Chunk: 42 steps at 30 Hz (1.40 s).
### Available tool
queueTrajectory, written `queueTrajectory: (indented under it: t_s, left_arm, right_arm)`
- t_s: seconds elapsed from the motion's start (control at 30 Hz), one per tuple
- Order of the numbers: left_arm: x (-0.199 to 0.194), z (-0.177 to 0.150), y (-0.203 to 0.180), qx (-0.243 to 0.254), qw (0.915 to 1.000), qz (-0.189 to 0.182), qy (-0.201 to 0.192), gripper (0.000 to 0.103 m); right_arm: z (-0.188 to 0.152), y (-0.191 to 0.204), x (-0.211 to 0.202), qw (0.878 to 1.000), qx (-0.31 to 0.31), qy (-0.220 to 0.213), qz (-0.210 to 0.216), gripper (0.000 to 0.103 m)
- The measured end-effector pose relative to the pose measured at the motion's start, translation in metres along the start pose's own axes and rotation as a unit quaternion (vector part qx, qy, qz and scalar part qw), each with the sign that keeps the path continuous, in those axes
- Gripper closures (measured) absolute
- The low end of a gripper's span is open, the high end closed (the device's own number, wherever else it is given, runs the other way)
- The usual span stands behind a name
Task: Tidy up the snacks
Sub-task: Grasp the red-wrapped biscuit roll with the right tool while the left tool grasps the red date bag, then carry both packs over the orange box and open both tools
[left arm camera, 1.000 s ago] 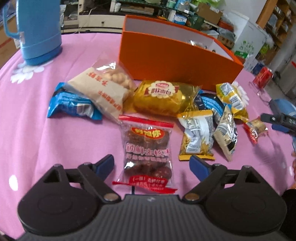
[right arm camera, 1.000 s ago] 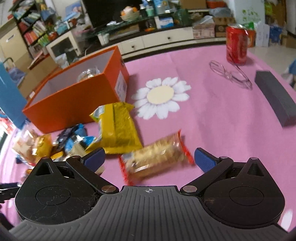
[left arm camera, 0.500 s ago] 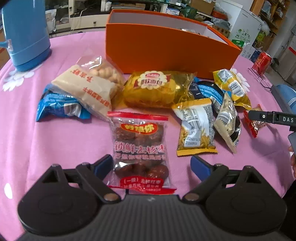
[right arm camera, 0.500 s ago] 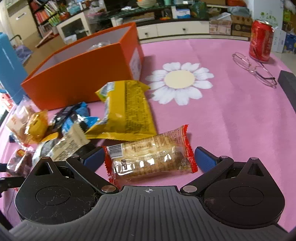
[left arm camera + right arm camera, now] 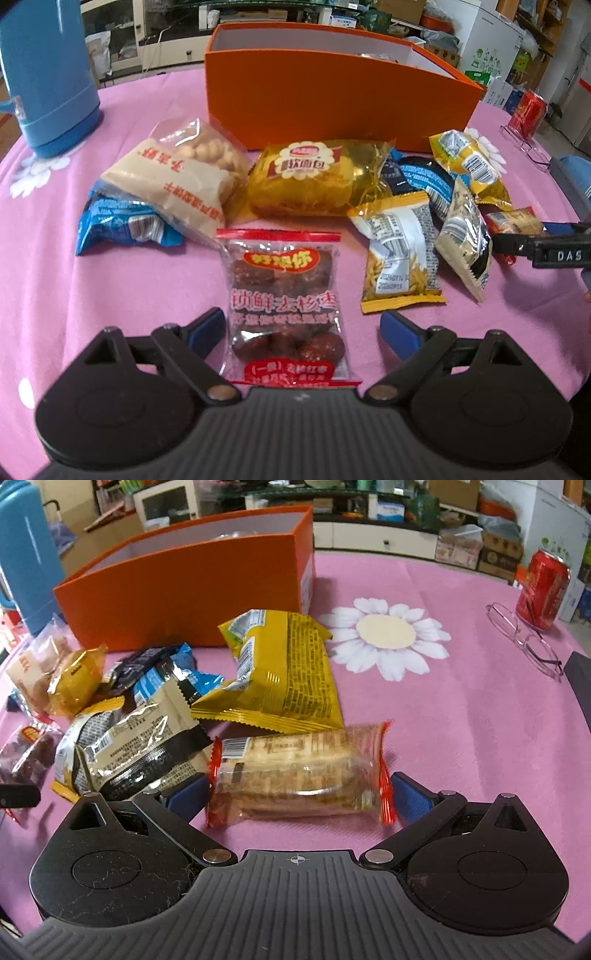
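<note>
A clear red-edged packet of dark dates [image 5: 284, 295] lies flat on the pink tablecloth between the blue fingertips of my left gripper [image 5: 303, 330]. That gripper is open, and its pads stand clear of the packet's sides. My right gripper [image 5: 299, 795] is open around a cracker packet with red ends [image 5: 295, 775], which lies crosswise with its crimped ends close to both pads. The orange box [image 5: 332, 103] stands open-topped behind the pile of snacks. One black finger [image 5: 517, 245] of the right gripper shows at the right of the left wrist view.
Several more packets lie before the box: a bag of round biscuits [image 5: 177, 177], a yellow bread packet [image 5: 306, 181], a blue packet [image 5: 122, 225] and a yellow packet [image 5: 284, 668]. A blue jug [image 5: 48, 74] stands back left. A red can [image 5: 543, 587], glasses [image 5: 524, 638] and a dark block [image 5: 580, 686] lie right.
My right gripper has come down and in over the cracker packet, which now lies between its fingers. My left gripper has rolled slightly, and the date packet stays between its fingers.
</note>
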State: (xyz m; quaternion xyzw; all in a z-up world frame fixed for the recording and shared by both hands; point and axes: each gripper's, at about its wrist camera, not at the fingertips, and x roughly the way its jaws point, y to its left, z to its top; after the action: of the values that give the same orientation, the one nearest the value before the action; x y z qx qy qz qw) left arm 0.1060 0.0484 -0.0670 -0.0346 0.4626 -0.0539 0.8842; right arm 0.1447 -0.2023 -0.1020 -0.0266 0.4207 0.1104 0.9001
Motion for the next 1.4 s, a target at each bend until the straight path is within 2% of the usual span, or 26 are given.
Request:
queueTrajectory:
  t_s: [0.17,0.2,0.27,0.3,0.33,0.43,0.57,0.63,0.77,0.93,1.07,1.23,1.4]
  left_arm:
    - [0.001,0.001,0.001,0.000,1.0000,0.005,-0.003,0.010]
    - [0.002,0.002,0.001,-0.002,1.0000,0.008,-0.005,0.016]
    - [0.002,0.003,0.002,-0.002,0.9998,0.014,-0.013,0.035]
    - [0.001,0.004,0.002,-0.002,0.9997,0.017,-0.018,0.057]
    - [-0.001,0.006,0.005,-0.013,0.9997,0.015,-0.016,0.056]
    - [-0.013,0.003,0.019,-0.066,0.9971,-0.035,-0.013,0.055]
    - [-0.034,-0.015,0.018,-0.065,0.9974,-0.024,-0.020,0.055]
    - [-0.042,-0.021,0.020,-0.076,0.9964,-0.031,-0.019,0.055]
    - [-0.062,-0.010,0.023,-0.088,0.9941,-0.048,-0.042,0.055]
    - [-0.079,0.039,0.030,-0.089,0.9896,-0.067,-0.090,0.055]
    - [-0.071,0.093,0.028,-0.072,0.9880,-0.049,-0.127,0.055]
    - [-0.037,0.165,0.028,-0.074,0.9829,-0.066,-0.155,0.055]
    - [0.016,0.214,0.024,-0.070,0.9839,-0.069,-0.149,0.055]
  right_arm:
    - [0.006,-0.005,0.002,1.000,0.013,0.001,0.001,0.009]
    - [0.006,-0.004,0.003,1.000,0.010,0.002,-0.002,0.009]
    - [0.005,-0.001,0.005,1.000,0.002,-0.002,-0.006,0.009]
    - [0.002,-0.001,0.004,1.000,-0.002,-0.008,-0.009,0.015]
    - [-0.001,0.001,0.002,1.000,-0.013,-0.016,-0.019,0.023]
    - [-0.010,-0.002,-0.011,1.000,0.000,-0.014,-0.020,0.026]
    - [-0.032,-0.006,-0.044,0.999,0.032,-0.020,-0.011,0.026]
    - [-0.040,-0.006,-0.059,0.999,0.046,-0.024,0.001,0.026]
    - [-0.036,0.000,-0.081,0.997,0.055,-0.041,0.026,0.026]
    - [0.011,0.012,-0.099,0.993,0.045,-0.092,0.061,0.026]
    - [0.066,0.023,-0.096,0.989,0.015,-0.134,0.065,0.025]
    - [0.142,0.030,-0.056,0.986,-0.007,-0.158,0.056,0.025]
    - [0.197,0.050,0.010,0.987,-0.058,-0.149,0.021,0.025]
